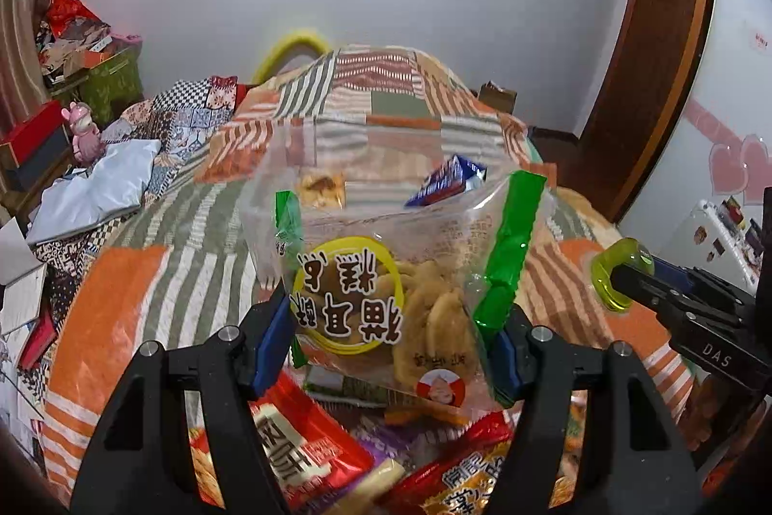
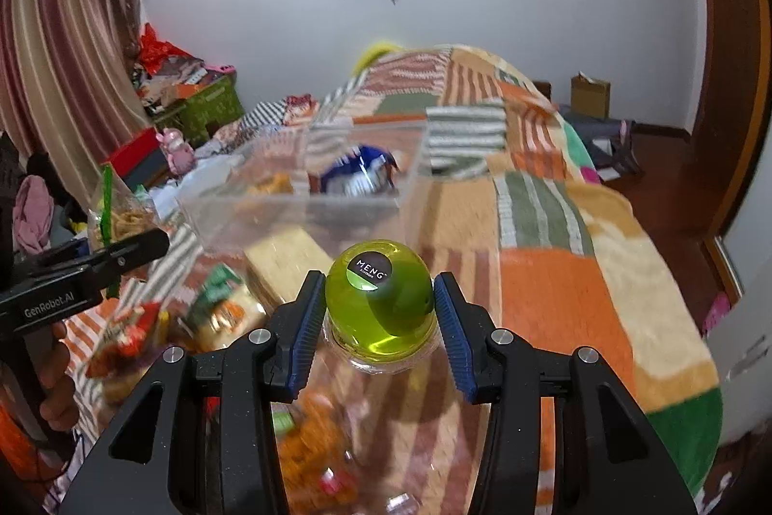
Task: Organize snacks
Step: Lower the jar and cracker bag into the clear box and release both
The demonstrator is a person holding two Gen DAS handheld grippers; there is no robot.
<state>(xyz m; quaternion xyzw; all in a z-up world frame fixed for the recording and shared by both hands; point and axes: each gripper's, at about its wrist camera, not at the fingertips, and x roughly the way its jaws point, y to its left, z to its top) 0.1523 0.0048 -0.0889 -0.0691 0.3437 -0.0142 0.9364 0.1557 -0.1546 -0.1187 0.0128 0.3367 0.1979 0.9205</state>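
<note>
One clear snack bag (image 1: 386,298) with green side strips sits pinched between the left gripper (image 1: 391,341) jaws, raised above loose red packets (image 1: 299,447) on the bed (image 1: 120,298). One yellow-green capped bottle (image 2: 379,298) sits between the right gripper (image 2: 379,322) jaws; contact cannot be told. One clear box (image 2: 309,196) ahead holds a blue packet (image 2: 359,174).

Right gripper (image 2: 379,312) closed on clear bottle (image 2: 381,370) just under yellow-green cap (image 2: 379,298). Clear bin (image 2: 309,196) beyond, blue packet (image 2: 359,172) inside. Left gripper (image 2: 120,249) seen at left edge, chip bag (image 2: 120,220) held.
</note>
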